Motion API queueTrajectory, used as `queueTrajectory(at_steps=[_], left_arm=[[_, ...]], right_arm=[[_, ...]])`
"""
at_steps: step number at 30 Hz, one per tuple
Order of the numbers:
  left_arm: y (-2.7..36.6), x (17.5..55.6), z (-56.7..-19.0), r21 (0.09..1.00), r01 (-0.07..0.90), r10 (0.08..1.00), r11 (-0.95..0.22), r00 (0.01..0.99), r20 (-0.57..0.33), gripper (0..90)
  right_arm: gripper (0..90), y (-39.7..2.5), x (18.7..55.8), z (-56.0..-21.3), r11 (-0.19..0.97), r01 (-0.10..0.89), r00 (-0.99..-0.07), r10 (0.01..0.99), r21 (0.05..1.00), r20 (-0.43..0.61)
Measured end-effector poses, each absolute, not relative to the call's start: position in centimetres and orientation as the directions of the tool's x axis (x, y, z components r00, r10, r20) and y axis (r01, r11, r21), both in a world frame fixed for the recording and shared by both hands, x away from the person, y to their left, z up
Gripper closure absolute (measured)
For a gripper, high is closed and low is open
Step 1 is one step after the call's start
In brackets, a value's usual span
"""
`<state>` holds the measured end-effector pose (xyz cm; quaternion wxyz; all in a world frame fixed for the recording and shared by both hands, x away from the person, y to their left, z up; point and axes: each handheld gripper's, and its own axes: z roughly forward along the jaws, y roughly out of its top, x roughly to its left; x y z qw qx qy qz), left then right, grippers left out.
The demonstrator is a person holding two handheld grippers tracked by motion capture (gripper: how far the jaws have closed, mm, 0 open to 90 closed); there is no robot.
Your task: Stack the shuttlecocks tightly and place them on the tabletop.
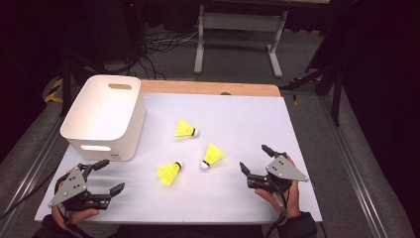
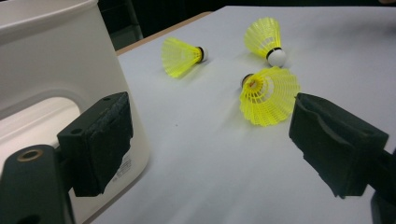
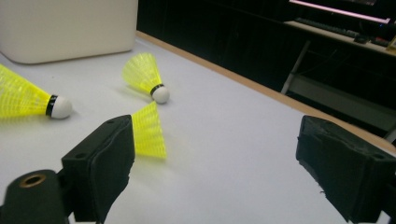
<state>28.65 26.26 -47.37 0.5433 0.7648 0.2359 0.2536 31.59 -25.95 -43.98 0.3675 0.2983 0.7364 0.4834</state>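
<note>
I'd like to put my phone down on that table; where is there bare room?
The widest free patch is the white table top right of the far shuttlecock. The strip between the left gripper and right gripper is also bare. It is crowded mid-table around the shuttlecocks and beside the white bin.

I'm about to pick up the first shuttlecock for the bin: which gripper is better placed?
Probably left. The left gripper, jaws open, points at the near shuttlecock, and the bin stands on its side. The right gripper is also open, nearer the middle shuttlecock, but farther from the bin.
</note>
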Motion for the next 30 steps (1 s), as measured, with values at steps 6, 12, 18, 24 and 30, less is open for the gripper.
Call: queueTrajectory(at_steps=[6, 12, 18, 24, 30], left_arm=[[25.3, 28.7, -47.6, 0.941, 0.088, 0.610, -0.326, 0.780, 0.138, 15.0], [24.8, 28.5, -47.8, 0.941, 0.095, 0.599, -0.324, 0.791, 0.126, 15.5], [23.9, 27.6, -48.2, 0.929, 0.109, 0.578, -0.354, 0.807, 0.125, 17.9], [22.7, 27.3, -48.5, 0.914, 0.107, 0.548, -0.390, 0.825, 0.137, 19.4], [22.0, 28.5, -48.5, 0.904, 0.123, 0.552, -0.409, 0.822, 0.138, 23.3]], right_arm=[[13.7, -26.6, 31.6, -44.5, 0.364, 0.094, -0.528, 0.807, 0.926, -0.264], [14.1, -26.8, 31.9, -44.6, 0.355, 0.105, -0.510, 0.821, 0.929, -0.256], [15.5, -25.9, 32.7, -44.9, 0.391, 0.107, -0.514, 0.809, 0.914, -0.286], [16.2, -25.6, 33.0, -45.0, 0.394, 0.101, -0.526, 0.801, 0.914, -0.287], [16.5, -25.5, 33.3, -45.1, 0.390, 0.109, -0.540, 0.795, 0.914, -0.275]])
